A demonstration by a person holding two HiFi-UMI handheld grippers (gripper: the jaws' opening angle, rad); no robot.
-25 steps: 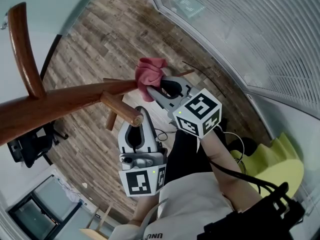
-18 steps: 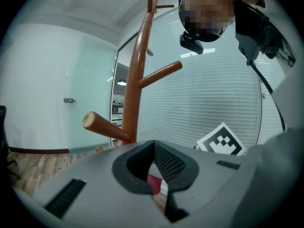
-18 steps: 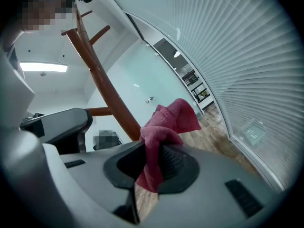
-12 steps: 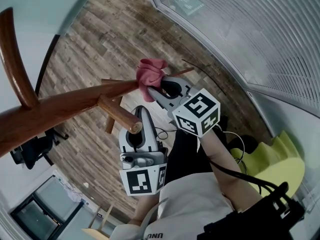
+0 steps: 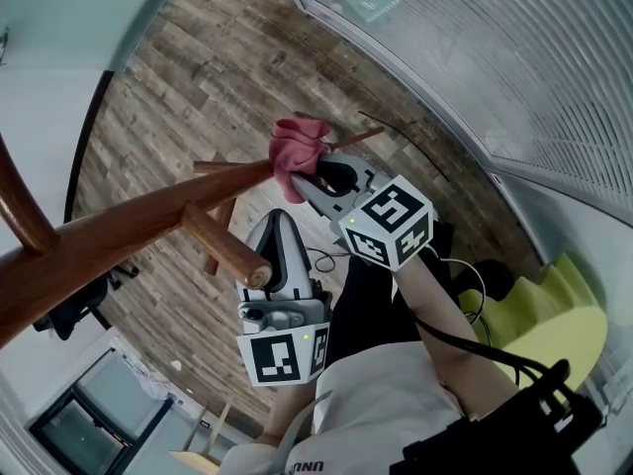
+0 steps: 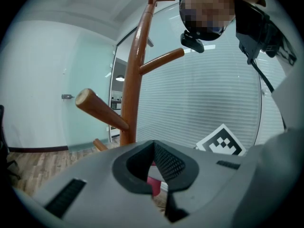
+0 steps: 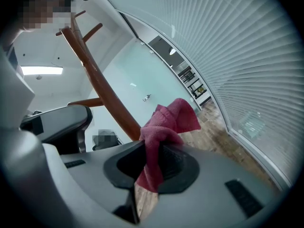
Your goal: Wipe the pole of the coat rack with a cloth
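Observation:
The coat rack's brown wooden pole slants from the lower left toward the middle of the head view, with a short peg sticking out toward me. A red cloth is bunched against the pole low down, near the rack's feet. My right gripper is shut on this cloth, which lies against the pole. Just below the peg, my left gripper is shut and holds nothing. In the left gripper view the pole and peg rise just beyond its jaws.
The floor is wood plank. A glass wall with blinds curves along the right. A yellow-green chair stands at the lower right, and a black office chair at the lower left. A thin cable lies on the floor.
The pole and its peg have slid down and left in the head view, and the upper curved peg has nearly left the frame. The cloth and both grippers have hardly moved.

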